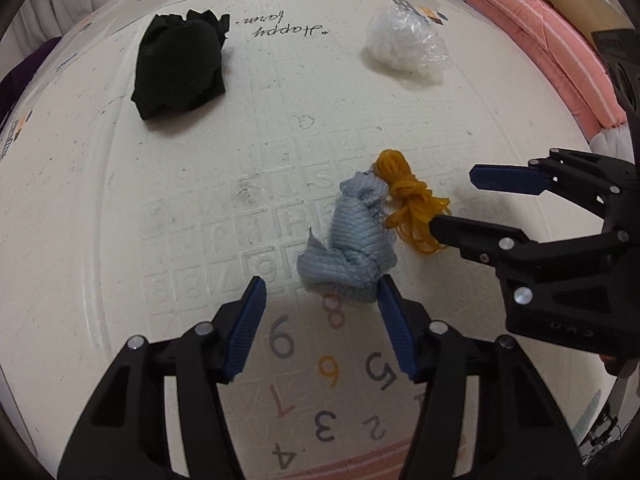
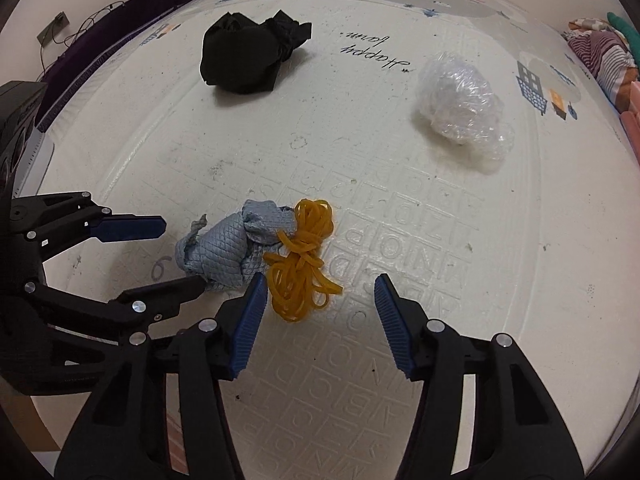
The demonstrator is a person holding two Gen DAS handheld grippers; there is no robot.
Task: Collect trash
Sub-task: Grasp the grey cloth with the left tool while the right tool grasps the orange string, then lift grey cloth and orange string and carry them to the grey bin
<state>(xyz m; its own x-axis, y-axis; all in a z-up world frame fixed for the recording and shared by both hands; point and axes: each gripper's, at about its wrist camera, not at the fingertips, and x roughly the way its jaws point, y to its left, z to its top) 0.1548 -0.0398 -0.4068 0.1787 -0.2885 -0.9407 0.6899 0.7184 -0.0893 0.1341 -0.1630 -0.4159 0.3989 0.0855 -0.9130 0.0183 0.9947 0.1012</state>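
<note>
Both tools hang low over a cream foam play mat (image 1: 120, 208), each with its blue pads standing apart and nothing held. The landmark is the blue-grey rag (image 1: 352, 240), crumpled mid-mat. The left tool (image 1: 320, 320) sits at its near edge, one pad just touching or just beside the rag's near corner, the other well clear on bare mat, so a close from here would likely pinch only a fold, or miss. The tangle of yellow rubber bands (image 2: 302, 260) lies touching the rag on its right side; the right tool (image 2: 320, 320) stands over its near end, one pad at the tangle's edge, the other on open mat. The main risk, as I judge it, is crowding: the two tools converge on touching items, and the right tool's dark finger already reaches the bands from the side, so fingers could collide or one lift could drag the other piece. Loose bands may also slip or shed. Beyond the rag, a black cloth bundle (image 1: 180, 68) and a crumpled clear plastic bag (image 1: 404, 44) lie well apart, with open mat between. Pink bedding (image 1: 560, 60) borders the mat's far right.
</note>
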